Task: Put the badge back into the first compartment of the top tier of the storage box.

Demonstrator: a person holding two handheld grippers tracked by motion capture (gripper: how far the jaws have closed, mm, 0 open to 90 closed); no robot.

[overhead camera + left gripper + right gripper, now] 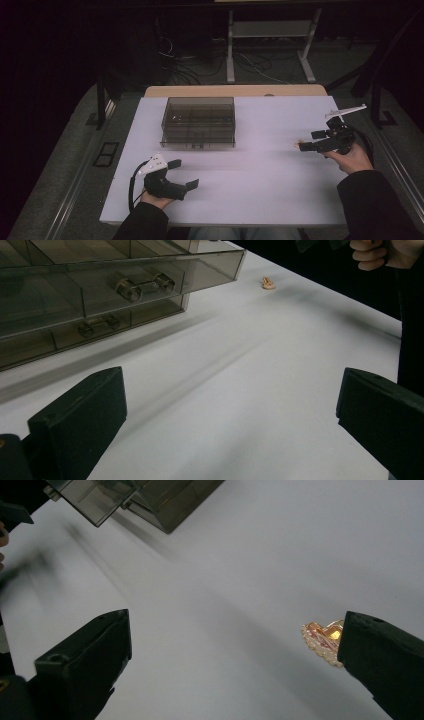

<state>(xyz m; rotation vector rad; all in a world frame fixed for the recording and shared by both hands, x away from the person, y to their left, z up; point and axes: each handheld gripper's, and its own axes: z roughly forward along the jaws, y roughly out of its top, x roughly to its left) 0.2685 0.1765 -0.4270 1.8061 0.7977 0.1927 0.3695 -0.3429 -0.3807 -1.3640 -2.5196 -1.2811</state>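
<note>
The white table (260, 170) carries a smoked, see-through drawer box (199, 122) toward its far side, left of centre. In the left gripper view the box's upper drawer (125, 275) stands pulled partway out, and two barbell-shaped metal handles show through the plastic, one on each drawer front.

A small orange-pink ornament (297, 145), beaded round its edge, lies flat on the table to the right of the box and well apart from it. In the right gripper view the ornament (324, 641) sits just beside the inner face of the jaw at the right of that picture, and that jaw partly covers it; whether the two touch cannot be told.

The right gripper (312, 141) is held low over the right side of the table, pointing left at the ornament. Its jaws stand wide apart and have hold of nothing.

The left gripper (183, 174) is held over the near left part of the table, in front of the box and clear of it. Its jaws are likewise spread wide, with bare table between them. In the left gripper view the ornament (268, 283) lies far off, beyond the box's corner, near the person's other hand (382, 252).
</note>
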